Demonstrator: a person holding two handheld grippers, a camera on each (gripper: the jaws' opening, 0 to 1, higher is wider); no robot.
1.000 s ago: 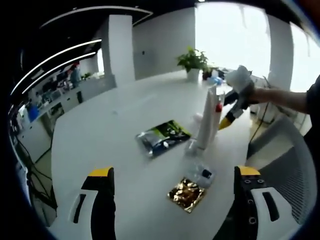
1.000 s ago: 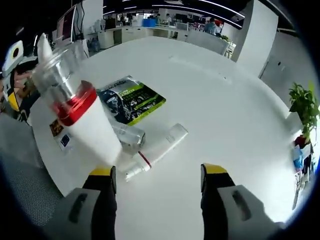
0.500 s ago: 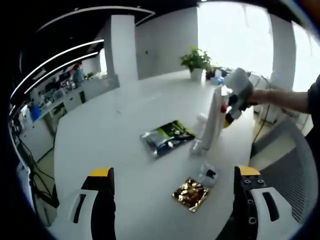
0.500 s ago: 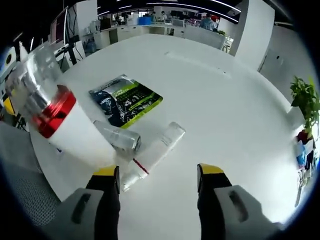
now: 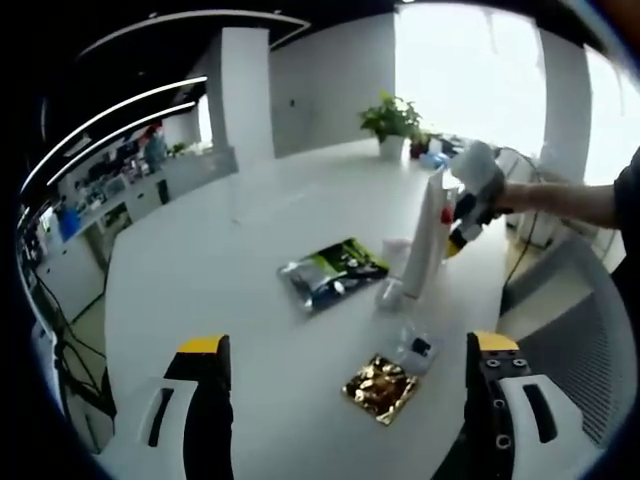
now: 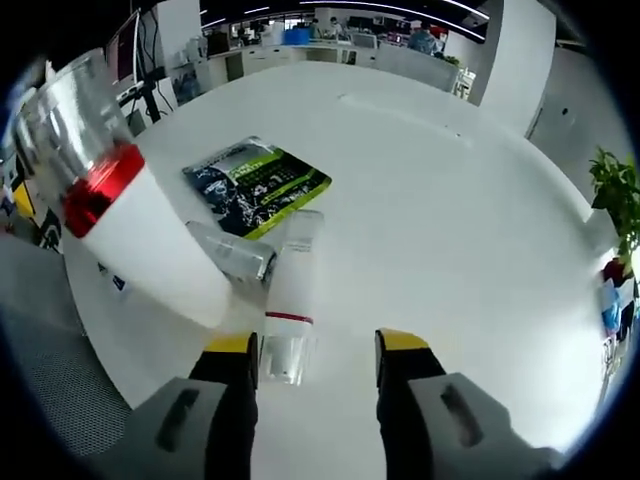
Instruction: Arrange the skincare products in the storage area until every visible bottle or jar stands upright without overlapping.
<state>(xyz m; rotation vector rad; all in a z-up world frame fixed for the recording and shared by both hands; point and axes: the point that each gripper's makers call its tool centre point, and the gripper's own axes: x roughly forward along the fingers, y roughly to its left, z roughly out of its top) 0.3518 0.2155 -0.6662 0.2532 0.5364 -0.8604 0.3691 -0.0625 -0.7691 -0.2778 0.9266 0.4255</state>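
On the white table (image 5: pixel 220 260) a tall white bottle (image 5: pixel 422 245) with a red band and clear cap stands upright; it fills the left of the right gripper view (image 6: pixel 130 235). A white tube (image 6: pixel 290 295) with a thin red line lies flat, its clear cap end just ahead of my right gripper (image 6: pixel 317 343), closer to the left jaw. A small clear bottle (image 6: pixel 232 250) lies on its side between the tube and the tall bottle. My right gripper (image 5: pixel 462 215) hovers beside the tall bottle's top, open and holding nothing. My left gripper (image 5: pixel 348 343) is open, well back from the products.
A green-and-black sachet (image 5: pixel 330 272) lies flat left of the bottles, also seen as sachet (image 6: pixel 258 185). A gold sachet (image 5: pixel 378 387) and a small clear packet (image 5: pixel 413 347) lie nearer me. A potted plant (image 5: pixel 392 120) stands at the far edge. A person's arm (image 5: pixel 560 200) reaches in.
The white tube has swung round to lie roughly in line with my right jaws, which have narrowed a little. The right gripper shifted slightly beside the tall bottle. The left gripper stayed put.
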